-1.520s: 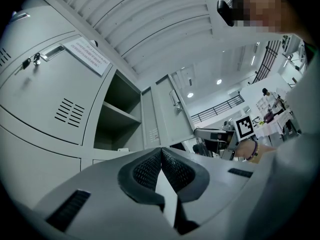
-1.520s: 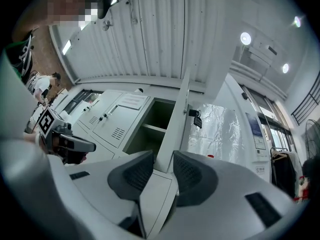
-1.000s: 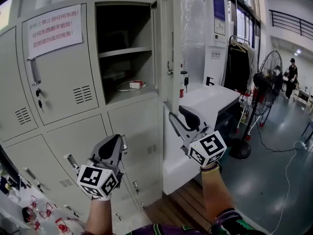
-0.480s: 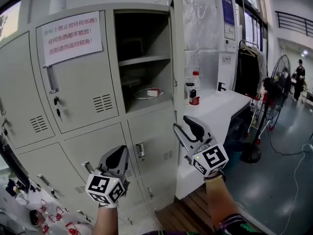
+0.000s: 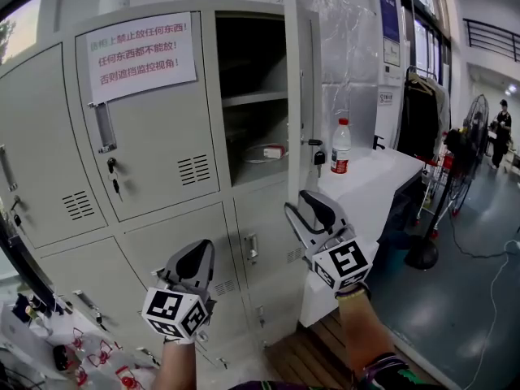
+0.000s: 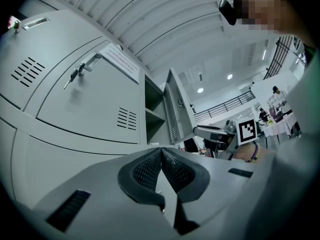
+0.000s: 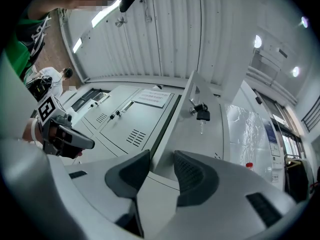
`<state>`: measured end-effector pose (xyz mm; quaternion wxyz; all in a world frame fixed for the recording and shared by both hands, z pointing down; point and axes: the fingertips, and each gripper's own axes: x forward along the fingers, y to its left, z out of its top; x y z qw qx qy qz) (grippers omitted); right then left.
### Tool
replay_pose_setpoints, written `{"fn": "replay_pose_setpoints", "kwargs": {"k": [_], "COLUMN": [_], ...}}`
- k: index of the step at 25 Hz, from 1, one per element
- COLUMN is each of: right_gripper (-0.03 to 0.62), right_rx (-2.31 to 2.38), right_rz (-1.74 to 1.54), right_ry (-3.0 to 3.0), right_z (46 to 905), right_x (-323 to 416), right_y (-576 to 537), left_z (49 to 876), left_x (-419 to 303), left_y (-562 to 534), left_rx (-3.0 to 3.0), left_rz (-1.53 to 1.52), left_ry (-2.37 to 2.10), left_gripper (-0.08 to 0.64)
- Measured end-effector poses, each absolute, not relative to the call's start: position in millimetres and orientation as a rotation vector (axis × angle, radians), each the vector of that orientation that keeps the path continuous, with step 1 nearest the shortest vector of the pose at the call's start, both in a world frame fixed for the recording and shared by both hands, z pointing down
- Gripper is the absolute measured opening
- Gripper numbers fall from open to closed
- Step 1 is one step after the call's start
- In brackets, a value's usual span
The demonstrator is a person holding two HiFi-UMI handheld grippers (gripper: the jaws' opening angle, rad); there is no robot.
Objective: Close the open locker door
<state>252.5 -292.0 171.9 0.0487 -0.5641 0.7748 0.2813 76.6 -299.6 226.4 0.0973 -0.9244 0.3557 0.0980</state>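
Note:
The top right locker (image 5: 252, 96) of a grey bank stands open. Its door (image 5: 299, 88) swings out toward me, nearly edge-on, with keys (image 5: 318, 158) hanging from its lock. My right gripper (image 5: 299, 201) is below the door's lower corner and apart from it, open, with nothing between the pads. In the right gripper view the door (image 7: 192, 119) and its keys (image 7: 201, 115) rise beyond the right gripper (image 7: 161, 156). My left gripper (image 5: 199, 250) is low in front of the lower lockers, shut and empty. In the left gripper view the left gripper (image 6: 161, 151) has its pads touching, and the open door (image 6: 176, 104) is farther off.
A drink bottle (image 5: 340, 146) stands on a white counter (image 5: 374, 177) right of the lockers. A red-and-white item (image 5: 275, 150) lies on the open locker's lower shelf. A clothes rack (image 5: 418, 112), a floor fan (image 5: 467, 136) and a distant person (image 5: 504, 120) are at the right. Plastic bags (image 5: 49, 348) lie at the lower left.
The lockers have slid rightward and nearer in the head view, so the door now shows edge-on and the bottle appears behind it. Both grippers stay low in front.

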Motion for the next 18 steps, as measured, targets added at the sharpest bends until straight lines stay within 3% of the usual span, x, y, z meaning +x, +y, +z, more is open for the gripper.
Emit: {"fn": "replay_pose_setpoints", "kwargs": {"k": [18], "right_gripper": [0.133], "right_rx": [-1.742], "right_rz": [0.826], "right_ry": [2.333], "right_z": [171.9], "right_x": [208.7], "right_y": [-339.8], "left_z": [242.0], "left_x": [8.2], "left_y": [-321.5], "left_rx": [-2.702], "left_rz": [0.266], "left_ry": [1.211], "left_gripper": [0.021]}}
